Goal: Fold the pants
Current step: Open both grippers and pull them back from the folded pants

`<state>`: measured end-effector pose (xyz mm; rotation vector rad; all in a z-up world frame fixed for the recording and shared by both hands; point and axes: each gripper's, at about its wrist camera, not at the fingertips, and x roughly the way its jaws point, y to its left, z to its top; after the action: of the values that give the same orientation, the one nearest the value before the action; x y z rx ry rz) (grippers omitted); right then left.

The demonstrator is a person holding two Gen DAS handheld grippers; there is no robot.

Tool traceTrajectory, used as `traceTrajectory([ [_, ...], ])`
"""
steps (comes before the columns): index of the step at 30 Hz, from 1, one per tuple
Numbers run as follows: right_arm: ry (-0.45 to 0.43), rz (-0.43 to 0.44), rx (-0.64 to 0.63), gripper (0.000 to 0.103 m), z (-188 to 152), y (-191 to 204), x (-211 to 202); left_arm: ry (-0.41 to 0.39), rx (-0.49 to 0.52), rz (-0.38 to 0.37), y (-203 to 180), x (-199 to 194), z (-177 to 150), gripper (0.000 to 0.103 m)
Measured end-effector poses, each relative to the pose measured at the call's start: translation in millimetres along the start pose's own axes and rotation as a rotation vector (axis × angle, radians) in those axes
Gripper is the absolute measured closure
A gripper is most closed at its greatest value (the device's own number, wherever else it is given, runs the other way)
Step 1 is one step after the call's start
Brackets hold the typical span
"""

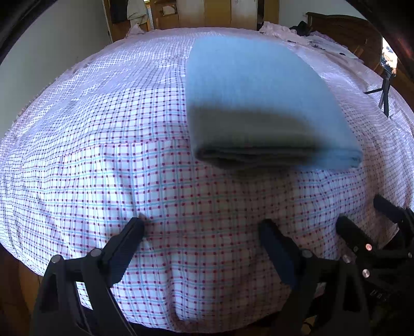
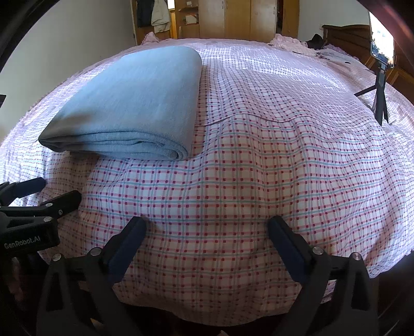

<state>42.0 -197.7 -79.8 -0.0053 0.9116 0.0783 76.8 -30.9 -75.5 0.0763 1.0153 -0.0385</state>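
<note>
The light blue pants (image 1: 261, 103) lie folded into a thick rectangle on the checked bedspread (image 1: 103, 144), their stacked edges facing me. In the right wrist view the folded pants (image 2: 134, 103) sit at the upper left. My left gripper (image 1: 204, 224) hovers open over bare bedspread, well short of the pants, with nothing between its fingers. My right gripper (image 2: 207, 223) is open too, empty, over the bedspread (image 2: 258, 168) to the right of the pants. Each gripper shows at the edge of the other's view: the right gripper (image 1: 362, 214) and the left gripper (image 2: 57, 188).
A phone on a small tripod (image 1: 385, 85) stands on the bed at the right, also seen as the tripod (image 2: 380, 85). Wooden wardrobes (image 2: 238, 18) and hanging clothes (image 2: 155, 15) line the far wall. A wooden headboard (image 2: 344, 33) is at the back right.
</note>
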Motion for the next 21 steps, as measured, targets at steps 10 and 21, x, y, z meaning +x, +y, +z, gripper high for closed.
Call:
traceTrajectory([
  [10, -0.001, -0.001, 0.0, 0.01, -0.6, 0.2, -0.1, -0.001, -0.003, -0.001, -1.4, 0.3, 1.0, 0.009],
  [21, -0.001, -0.001, 0.001, 0.01, -1.3, 0.7, 0.6, 0.0, -0.003, 0.0, -2.2, 0.8, 1.1, 0.009],
])
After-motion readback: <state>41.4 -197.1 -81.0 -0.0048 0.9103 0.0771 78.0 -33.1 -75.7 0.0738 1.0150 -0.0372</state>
